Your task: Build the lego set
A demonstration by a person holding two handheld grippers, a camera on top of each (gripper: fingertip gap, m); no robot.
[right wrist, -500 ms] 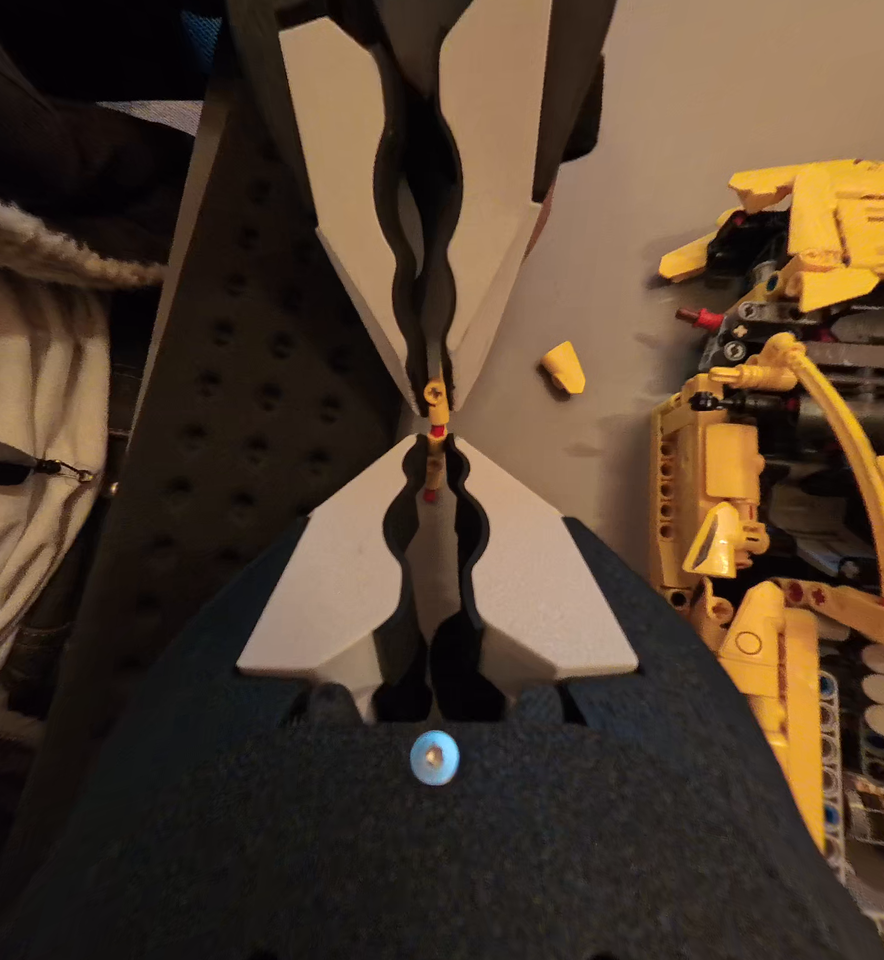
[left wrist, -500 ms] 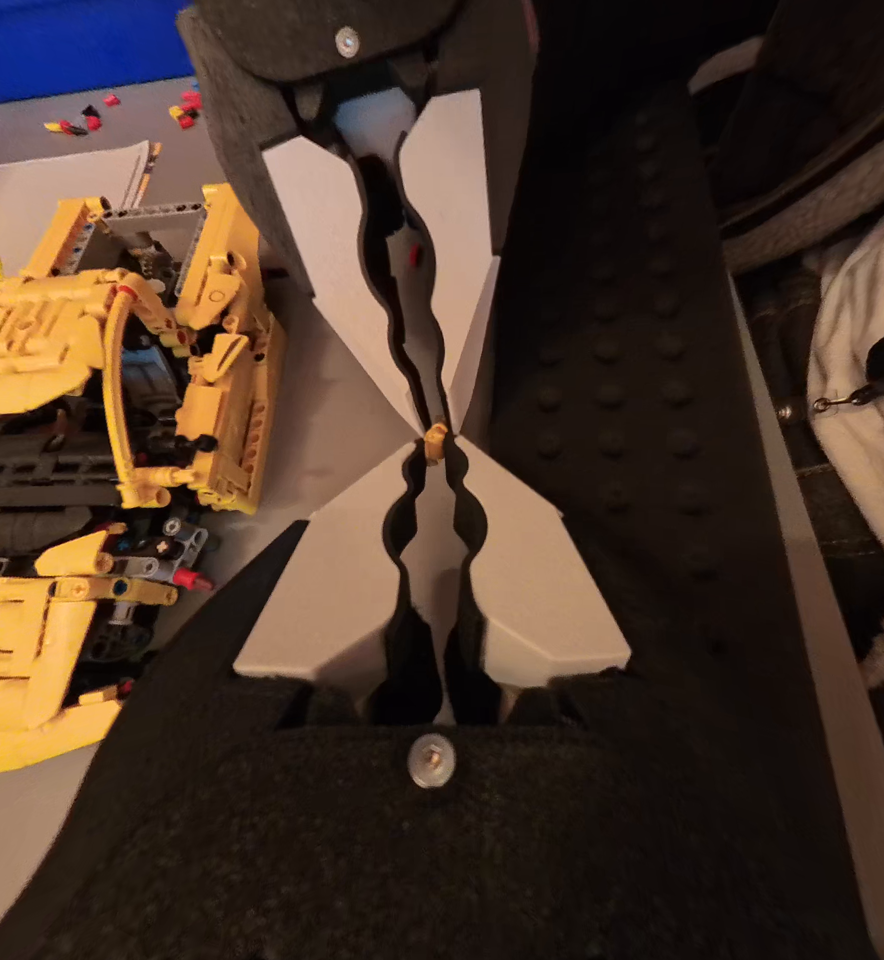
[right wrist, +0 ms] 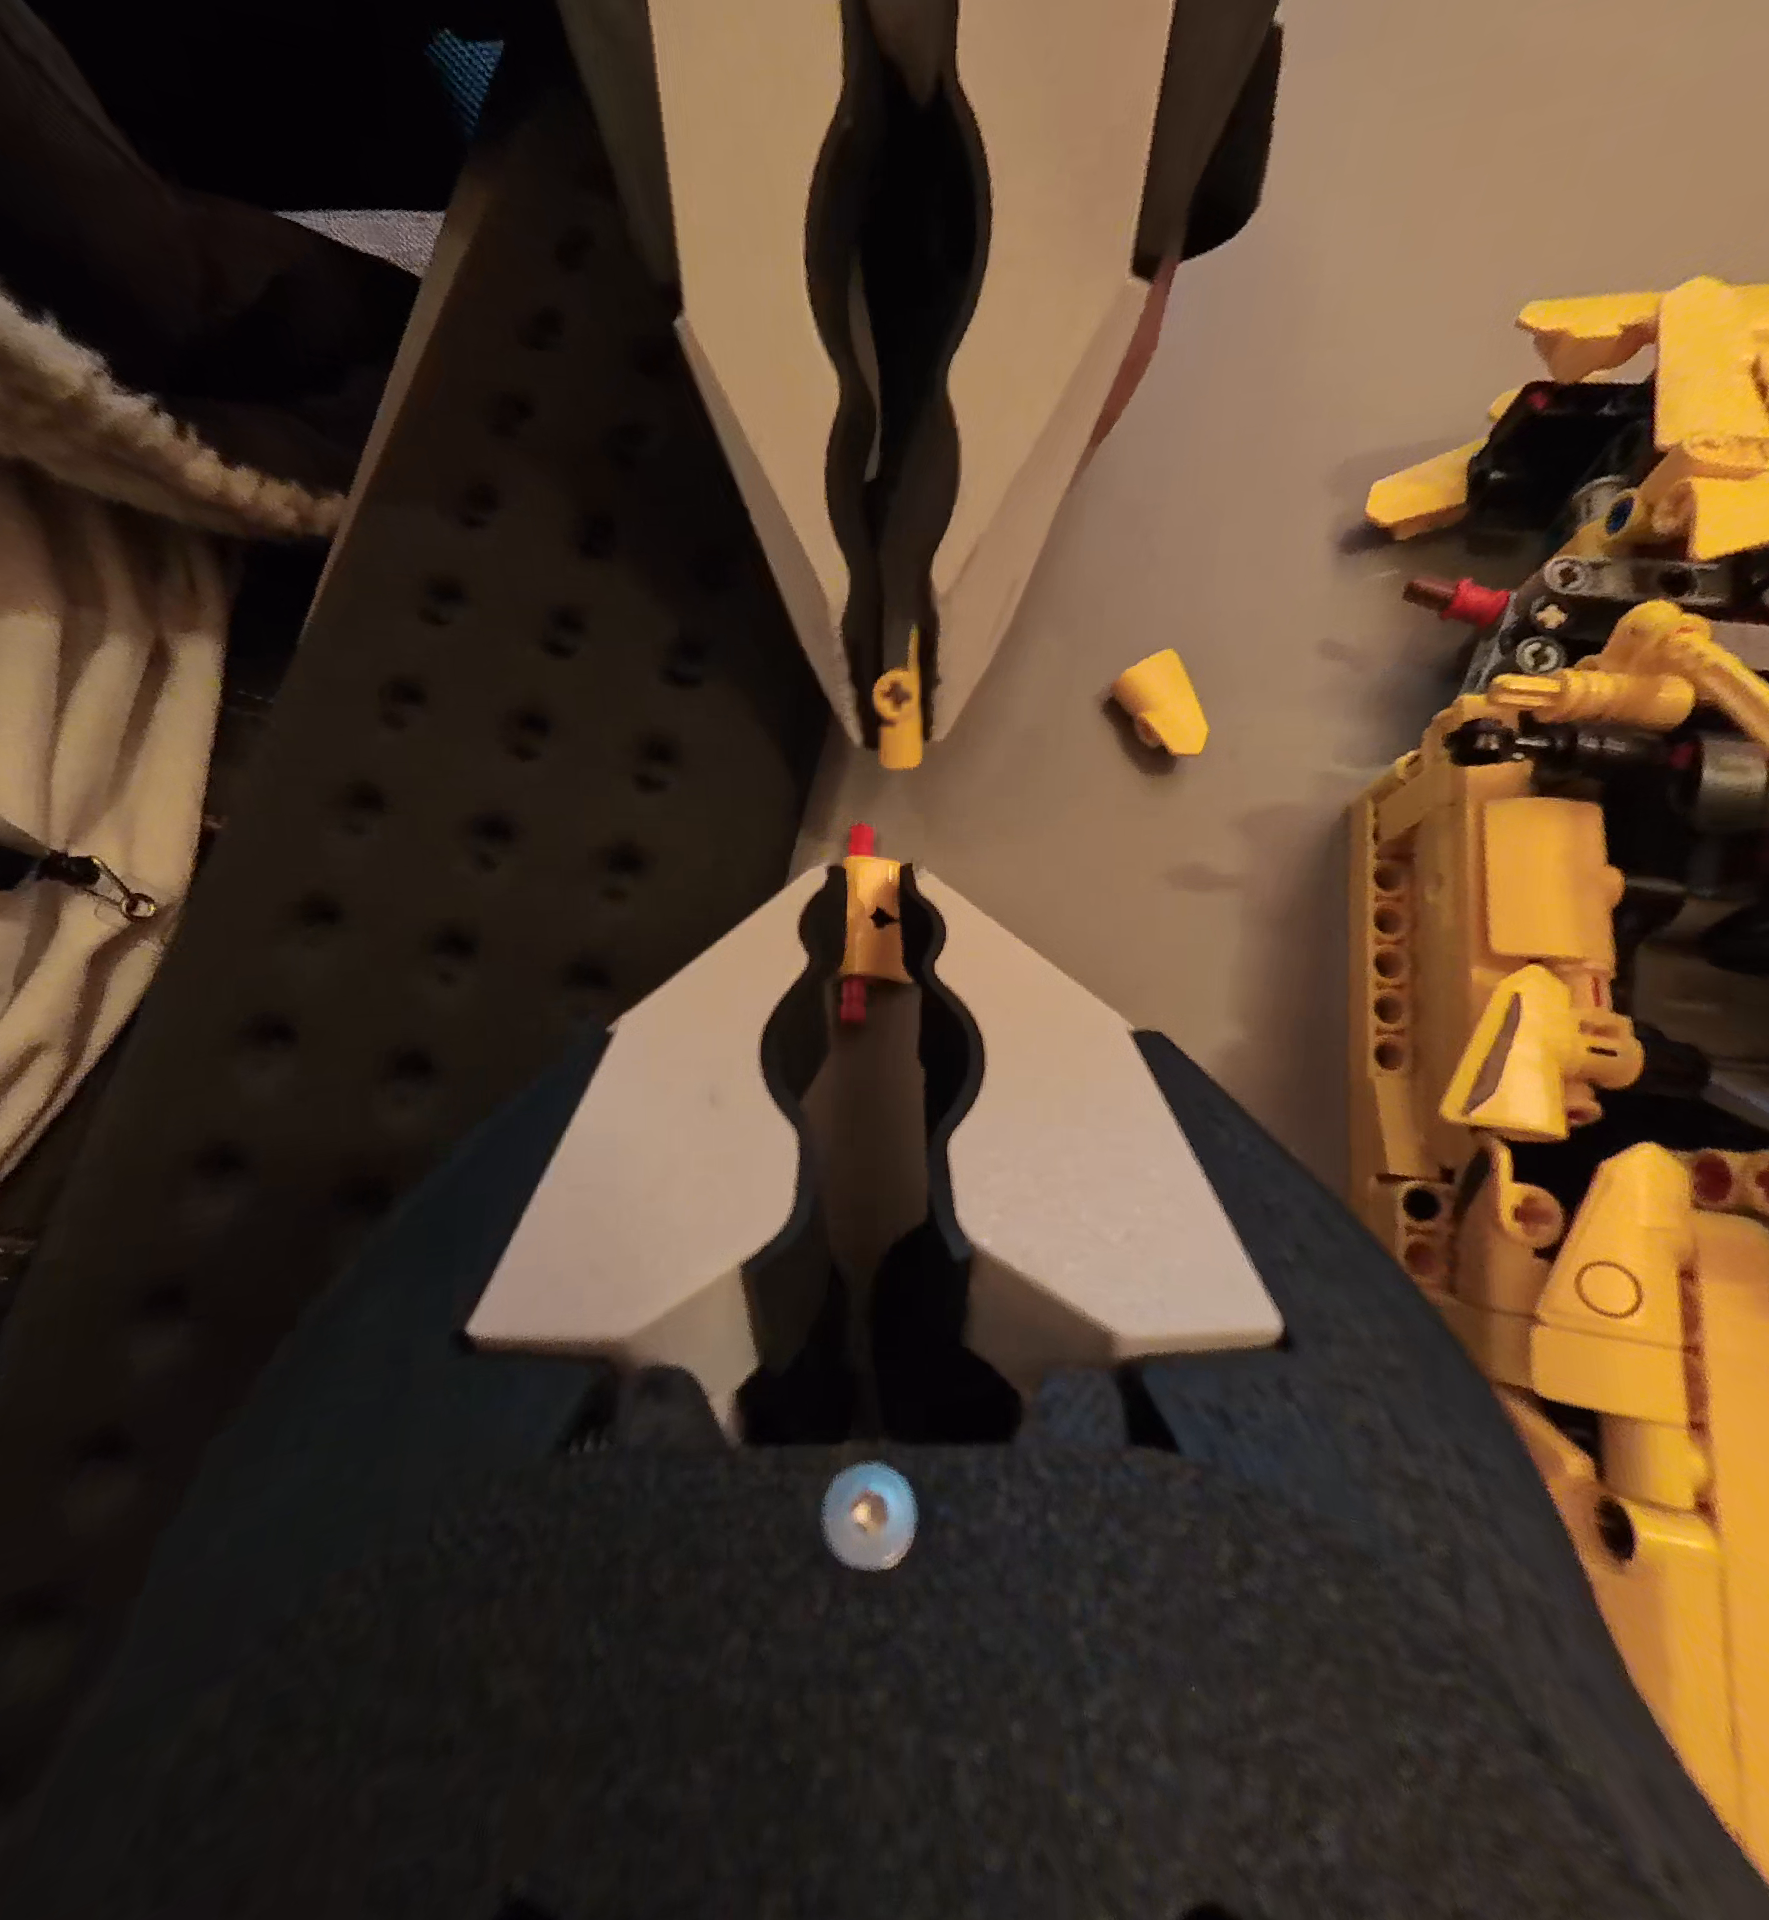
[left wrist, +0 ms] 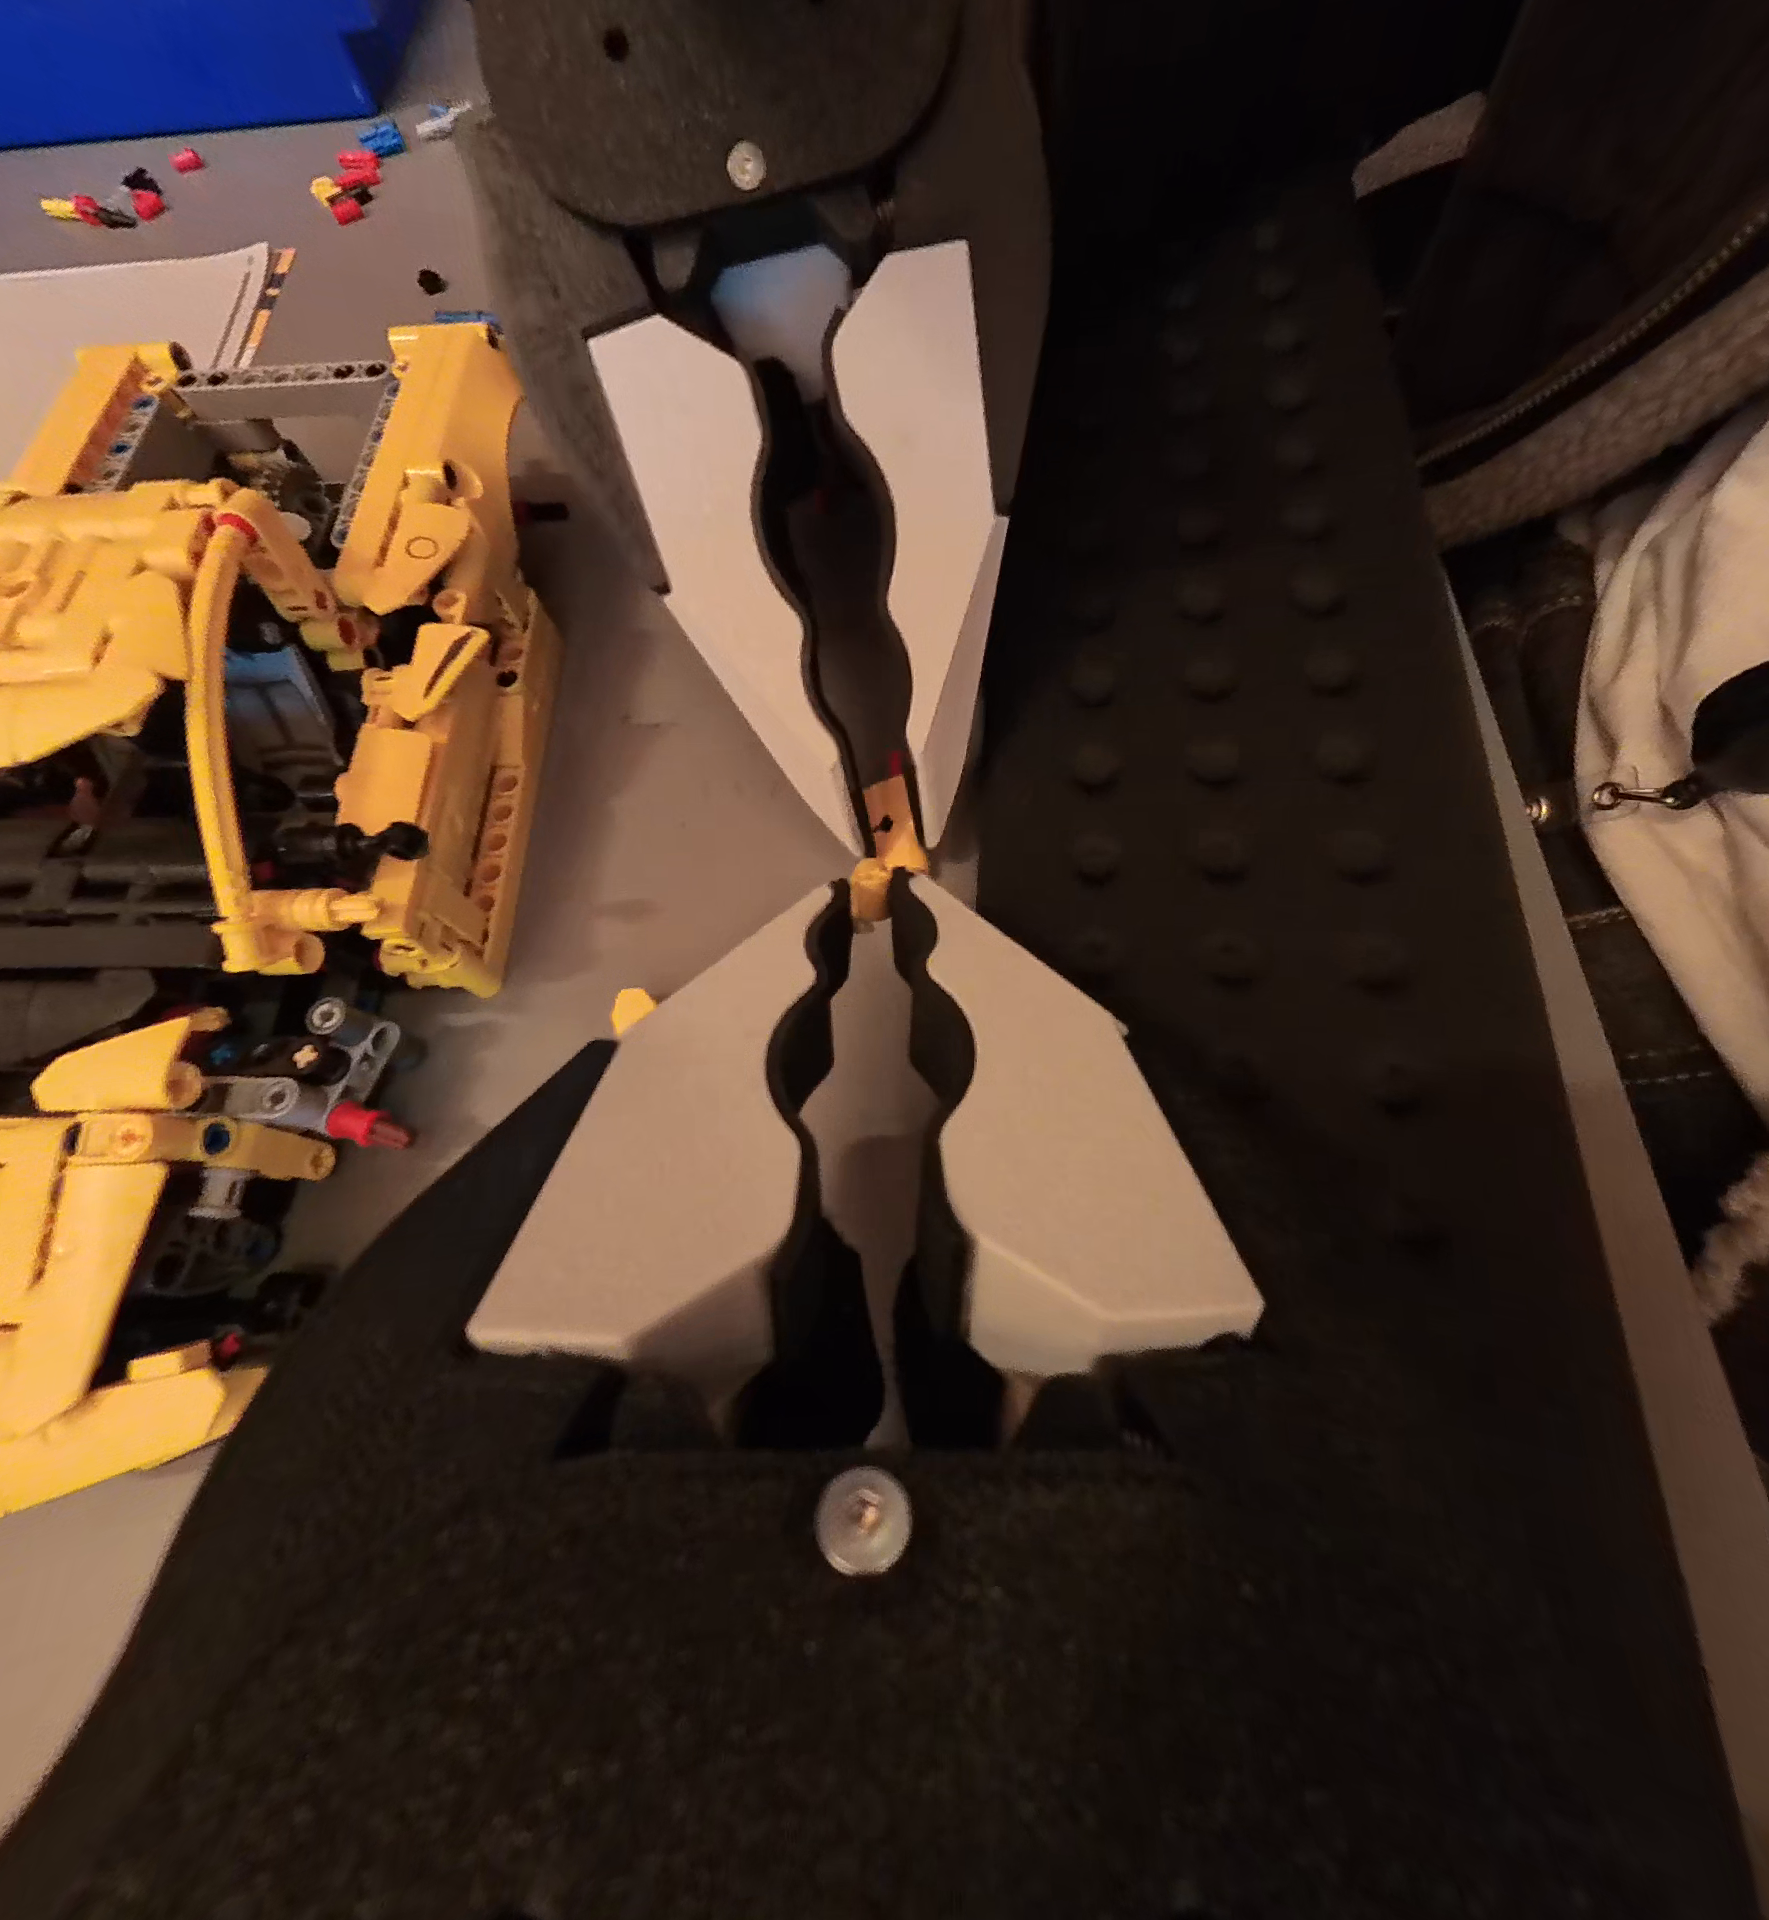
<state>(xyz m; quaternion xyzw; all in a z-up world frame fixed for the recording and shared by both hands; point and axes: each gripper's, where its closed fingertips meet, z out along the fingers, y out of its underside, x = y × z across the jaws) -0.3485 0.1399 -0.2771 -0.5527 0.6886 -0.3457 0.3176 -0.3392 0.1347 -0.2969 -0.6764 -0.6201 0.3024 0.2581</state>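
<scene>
Nearest in the right wrist view, the right gripper point(right wrist: 875, 883) has its jaws pinched almost together on a yellow connector point(right wrist: 877, 925), with a red pin point(right wrist: 859, 847) poking out of it toward the tips and another red end showing behind. Just past those tips, across a small gap, the left gripper point(right wrist: 899, 727) points back at it, jaws nearly closed on a small yellow piece point(right wrist: 901, 717). In the left wrist view the two held parts look almost touching tip to tip, though I cannot tell if they meet. Right of the jaws in the right view, a loose yellow slope piece point(right wrist: 1160, 715) lies on the grey table point(right wrist: 1067, 862); farther right sits the partly built yellow lego vehicle point(right wrist: 1586, 935). Left of the jaws lies a dark studded baseplate point(right wrist: 506, 727). Far beyond, in the left view, small loose parts point(left wrist: 236, 192) lie scattered near a blue bin point(left wrist: 132, 73)
</scene>
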